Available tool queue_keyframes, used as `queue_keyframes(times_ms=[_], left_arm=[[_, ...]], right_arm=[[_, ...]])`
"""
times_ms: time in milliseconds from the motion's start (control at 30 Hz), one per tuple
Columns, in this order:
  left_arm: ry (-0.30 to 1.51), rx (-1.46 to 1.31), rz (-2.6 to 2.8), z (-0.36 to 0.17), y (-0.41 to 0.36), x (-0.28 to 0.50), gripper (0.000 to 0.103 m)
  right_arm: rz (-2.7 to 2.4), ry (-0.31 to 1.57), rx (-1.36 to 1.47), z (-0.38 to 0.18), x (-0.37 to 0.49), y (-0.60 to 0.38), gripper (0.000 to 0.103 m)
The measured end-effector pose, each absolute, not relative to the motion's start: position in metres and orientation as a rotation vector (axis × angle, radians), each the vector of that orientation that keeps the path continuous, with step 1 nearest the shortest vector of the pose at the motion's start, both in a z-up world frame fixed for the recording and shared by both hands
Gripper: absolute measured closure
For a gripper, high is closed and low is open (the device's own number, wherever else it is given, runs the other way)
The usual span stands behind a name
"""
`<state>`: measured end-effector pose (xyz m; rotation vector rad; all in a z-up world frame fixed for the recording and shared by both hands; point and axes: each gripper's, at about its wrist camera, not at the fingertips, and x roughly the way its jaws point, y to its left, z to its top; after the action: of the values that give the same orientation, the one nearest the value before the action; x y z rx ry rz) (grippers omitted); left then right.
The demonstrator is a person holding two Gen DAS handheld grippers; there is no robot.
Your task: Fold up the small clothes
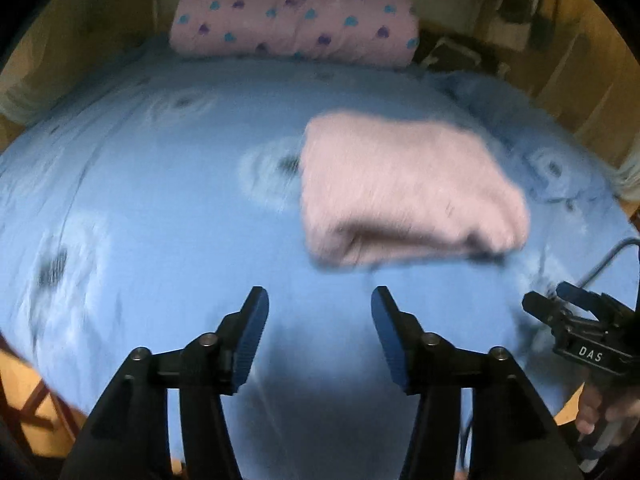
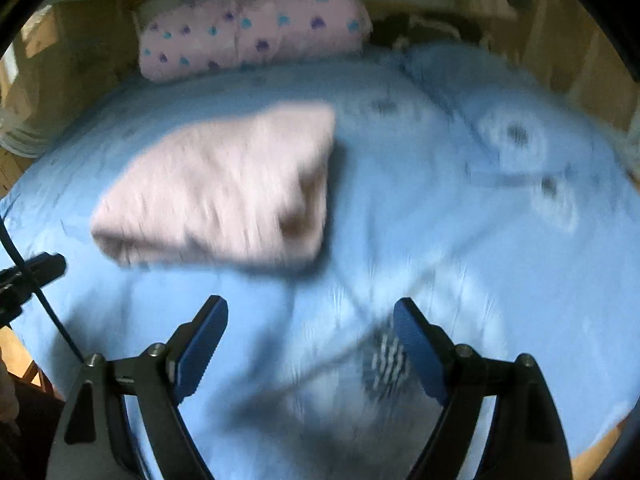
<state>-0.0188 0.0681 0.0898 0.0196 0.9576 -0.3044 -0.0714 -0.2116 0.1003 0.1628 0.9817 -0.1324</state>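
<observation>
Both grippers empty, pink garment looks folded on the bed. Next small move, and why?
Probably pull both back: the folded pink garment lies compact on the blue sheet, and left gripper and right gripper are open, holding nothing.

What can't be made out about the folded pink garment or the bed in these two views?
- Pink garment: motion blur in both views hides its type and fold layers.
- Blue sheet: print blurred.
- Dark clutter beside the spotted pillow: too small, blurred.
- Right gripper, left view: cut by edge.
</observation>
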Motion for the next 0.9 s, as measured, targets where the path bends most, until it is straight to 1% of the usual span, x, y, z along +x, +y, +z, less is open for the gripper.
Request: queue_keyframes(times_ms=[100, 133, 200, 233, 300, 367, 467, 500, 567, 667, 900], left_arm=[[1.088, -0.017, -0.315, 0.053, 0.067, -0.015, 0.067], [1.065, -0.001, -0.315, 0.049, 0.065, -0.016, 0.066], [1.007, 0.038, -0.334, 0.05, 0.059, -0.016, 0.058], [1.016, 0.04, -0.35, 0.049, 0.056, -0.014, 0.054], [1.031, 0.002, -0.388, 0.048, 0.055, -0.009, 0.035], [1.04, -0.009, -0.4, 0.045, 0.051, -0.005, 0.026], [1.013, 0.079, -0.394, 0.038, 0.036, -0.007, 0.015], [0.98, 0.129, -0.373, 0.035, 0.029, -0.011, 0.015], [0.928, 0.143, -0.346, 0.034, 0.025, -0.015, 0.014], [0.923, 0.104, -0.308, 0.033, 0.024, -0.015, 0.014], [0.897, 0.11, -0.317, 0.03, 0.027, -0.014, 0.014]], right_arm=[[-0.173, 0.986, 0.158, 0.074, -0.08, -0.217, 0.014], [-0.165, 0.953, 0.111, 0.073, -0.082, -0.214, 0.013], [-0.166, 0.98, 0.032, 0.072, -0.076, -0.208, 0.009], [-0.169, 1.002, 0.036, 0.071, -0.073, -0.209, 0.007], [-0.166, 1.012, 0.059, 0.066, -0.068, -0.213, 0.0], [-0.166, 0.997, 0.044, 0.064, -0.067, -0.213, 0.0], [-0.172, 0.993, 0.026, 0.063, -0.062, -0.21, 0.0], [-0.174, 0.997, 0.026, 0.063, -0.061, -0.209, 0.0], [-0.173, 0.996, 0.023, 0.064, -0.06, -0.209, 0.0], [-0.18, 0.996, 0.018, 0.064, -0.062, -0.207, 0.0], [-0.194, 0.988, 0.015, 0.065, -0.063, -0.205, 0.0]])
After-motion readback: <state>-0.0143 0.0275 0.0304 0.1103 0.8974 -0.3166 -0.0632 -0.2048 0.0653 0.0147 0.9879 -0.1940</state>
